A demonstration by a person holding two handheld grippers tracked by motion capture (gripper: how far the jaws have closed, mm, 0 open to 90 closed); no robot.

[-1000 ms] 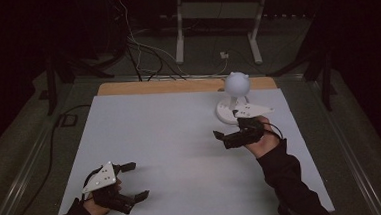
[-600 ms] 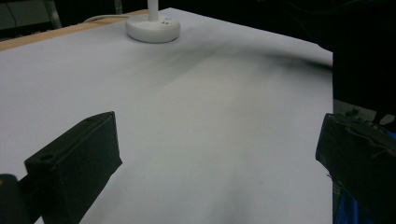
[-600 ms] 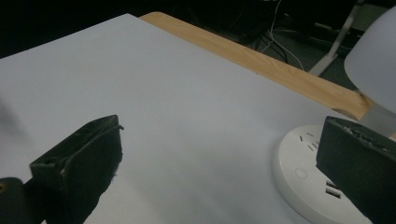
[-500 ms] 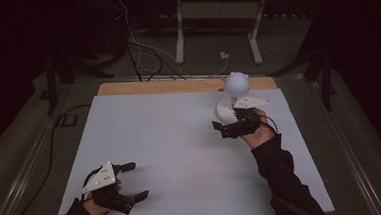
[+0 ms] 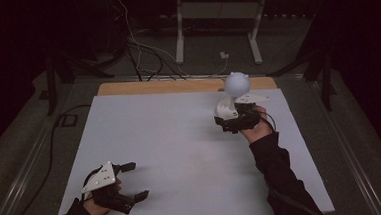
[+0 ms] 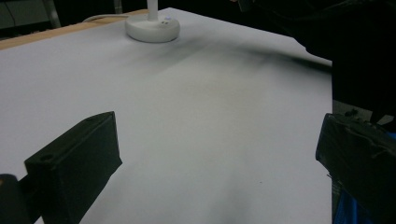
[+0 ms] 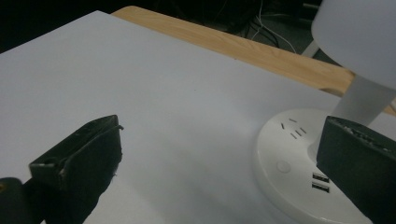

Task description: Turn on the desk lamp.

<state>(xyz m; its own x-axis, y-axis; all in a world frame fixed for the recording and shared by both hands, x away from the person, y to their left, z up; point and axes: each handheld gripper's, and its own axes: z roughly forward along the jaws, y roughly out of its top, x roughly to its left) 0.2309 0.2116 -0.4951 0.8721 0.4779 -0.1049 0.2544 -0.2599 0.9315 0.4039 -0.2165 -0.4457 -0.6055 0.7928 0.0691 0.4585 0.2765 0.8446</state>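
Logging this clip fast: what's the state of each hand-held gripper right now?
Left hand-held gripper: open, holding nothing, near the table's front edge.
Right hand-held gripper: open, holding nothing, at the white lamp base.

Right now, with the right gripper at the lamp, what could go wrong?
1. The lamp carries a big round head on a thin stem over a small base; a sideways nudge from the open right gripper could tip it.
2. It stands near the table's far edge, so a forward push might slide it toward the drop.
3. One jaw sits over the base by the button and USB ports; closing there may press the button or slip off the smooth plastic.
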